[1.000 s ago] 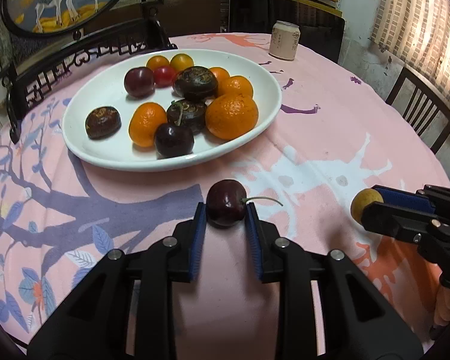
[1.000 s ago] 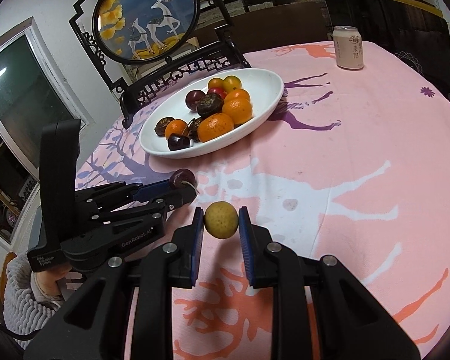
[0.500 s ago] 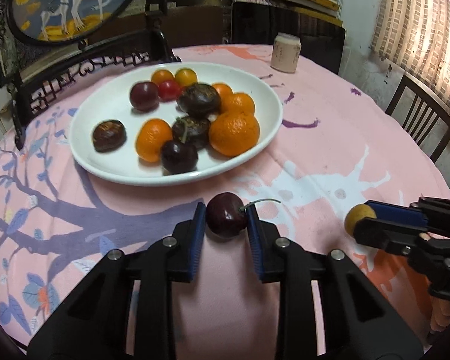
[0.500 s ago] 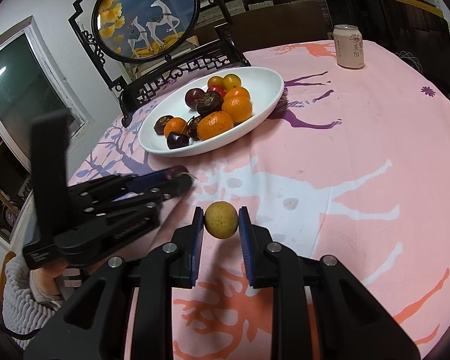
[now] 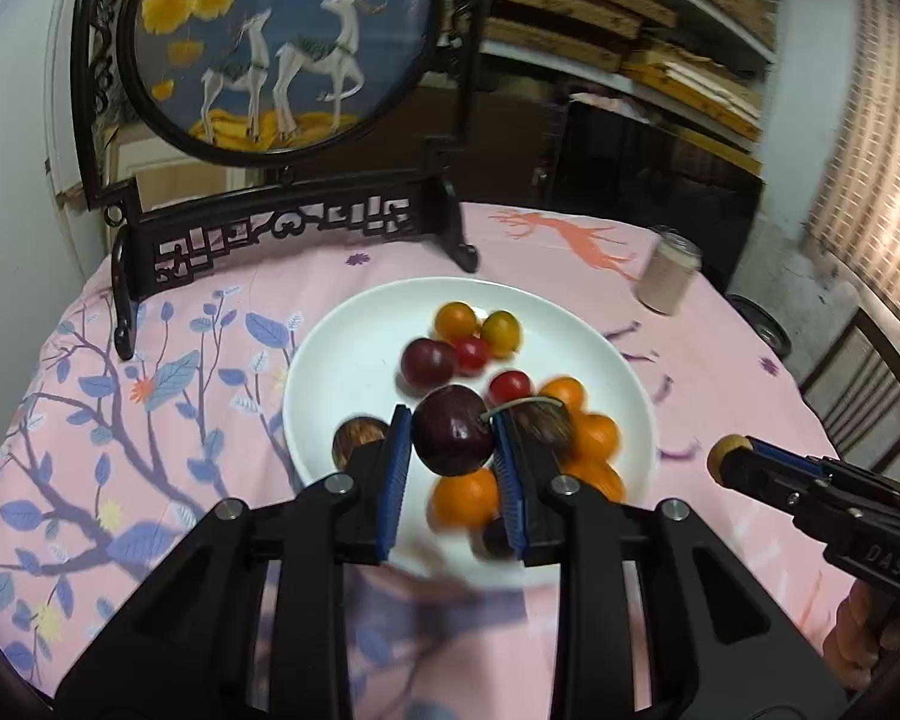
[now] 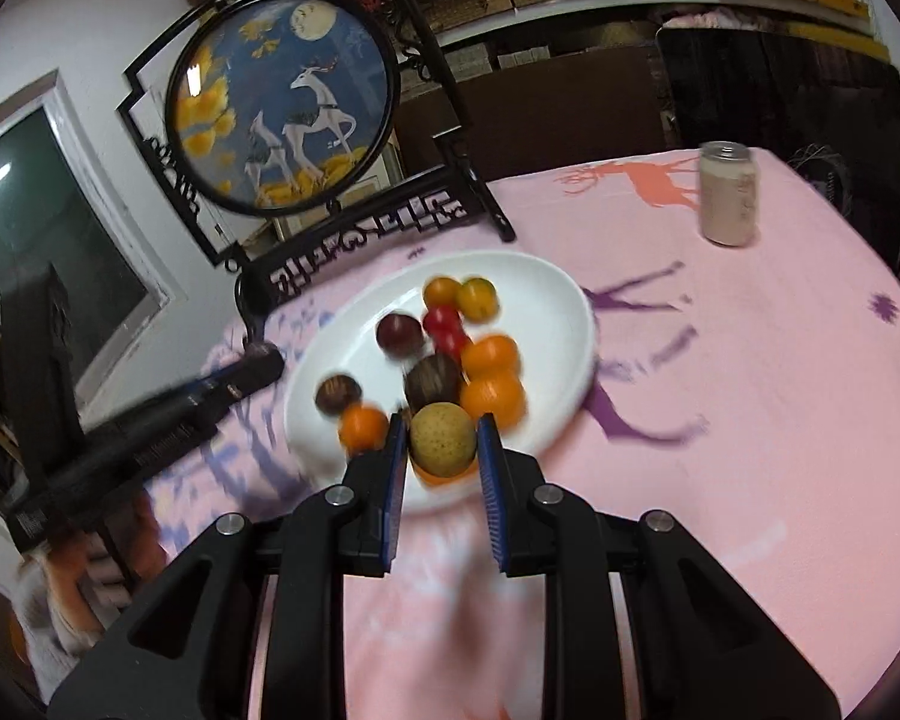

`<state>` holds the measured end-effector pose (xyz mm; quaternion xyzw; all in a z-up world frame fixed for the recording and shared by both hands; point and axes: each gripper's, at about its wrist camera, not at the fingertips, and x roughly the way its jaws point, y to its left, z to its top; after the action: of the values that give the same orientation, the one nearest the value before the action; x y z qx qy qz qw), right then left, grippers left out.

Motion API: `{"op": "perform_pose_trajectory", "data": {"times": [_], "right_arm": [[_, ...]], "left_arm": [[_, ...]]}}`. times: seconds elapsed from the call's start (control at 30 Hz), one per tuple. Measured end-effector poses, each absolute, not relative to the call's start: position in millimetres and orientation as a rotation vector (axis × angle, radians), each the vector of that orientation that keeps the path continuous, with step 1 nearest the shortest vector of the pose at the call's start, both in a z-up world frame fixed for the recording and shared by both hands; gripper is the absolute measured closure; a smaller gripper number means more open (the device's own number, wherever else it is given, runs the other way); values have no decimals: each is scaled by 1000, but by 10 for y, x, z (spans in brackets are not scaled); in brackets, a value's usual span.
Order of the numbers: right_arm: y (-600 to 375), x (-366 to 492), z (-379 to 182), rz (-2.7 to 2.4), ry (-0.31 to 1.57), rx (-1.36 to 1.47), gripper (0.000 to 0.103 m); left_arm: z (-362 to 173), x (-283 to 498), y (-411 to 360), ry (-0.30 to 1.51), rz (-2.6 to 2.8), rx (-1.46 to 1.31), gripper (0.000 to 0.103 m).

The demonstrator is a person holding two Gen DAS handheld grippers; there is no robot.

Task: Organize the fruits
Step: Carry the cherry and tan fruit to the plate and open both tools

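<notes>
My left gripper (image 5: 453,441) is shut on a dark red cherry (image 5: 453,437) with a stem and holds it above the near part of the white plate (image 5: 354,348). My right gripper (image 6: 441,441) is shut on a yellow-brown longan (image 6: 442,439) over the plate's (image 6: 546,288) near rim. The plate holds several oranges, cherry tomatoes, dark cherries and brown chestnuts. The right gripper also shows at the right of the left wrist view (image 5: 727,461). The left gripper shows blurred at the left of the right wrist view (image 6: 258,360).
A round deer-painting screen on a black stand (image 5: 282,48) stands behind the plate. A drink can (image 6: 727,201) stands at the far right of the pink tablecloth (image 6: 750,390). A chair (image 5: 858,372) sits beyond the table's right edge.
Both grippers have lifted and moved forward with their fruits, from the bare cloth in front of the plate to above the plate. Both views are motion-blurred.
</notes>
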<state>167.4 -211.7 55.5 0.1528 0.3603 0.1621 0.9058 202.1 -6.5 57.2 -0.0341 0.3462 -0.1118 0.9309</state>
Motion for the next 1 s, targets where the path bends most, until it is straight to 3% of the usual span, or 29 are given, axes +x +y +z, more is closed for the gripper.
{"op": "perform_pose_trajectory", "data": {"times": [0.2,0.4,0.47,0.67,0.87,1.0], "right_arm": [[-2022,2271,407,303,774,350,79],[-2048,2667,180,275,790,386,77],[-2061,2690,121,283,794,393,70],[-2107,2569,279,306,763,407,69],[-2147,2226,516,323,739,431,62],[-2154,1799,567,317,693,376,52]], "left_arm": [[266,2451,-37,781,-202,-97,73],[142,2553,-14,793,-189,-82,37],[156,2549,-16,786,-188,-81,34],[184,2496,59,776,-157,-99,20],[245,2258,245,751,-134,-162,18],[293,1910,269,714,-128,-151,14]]}}
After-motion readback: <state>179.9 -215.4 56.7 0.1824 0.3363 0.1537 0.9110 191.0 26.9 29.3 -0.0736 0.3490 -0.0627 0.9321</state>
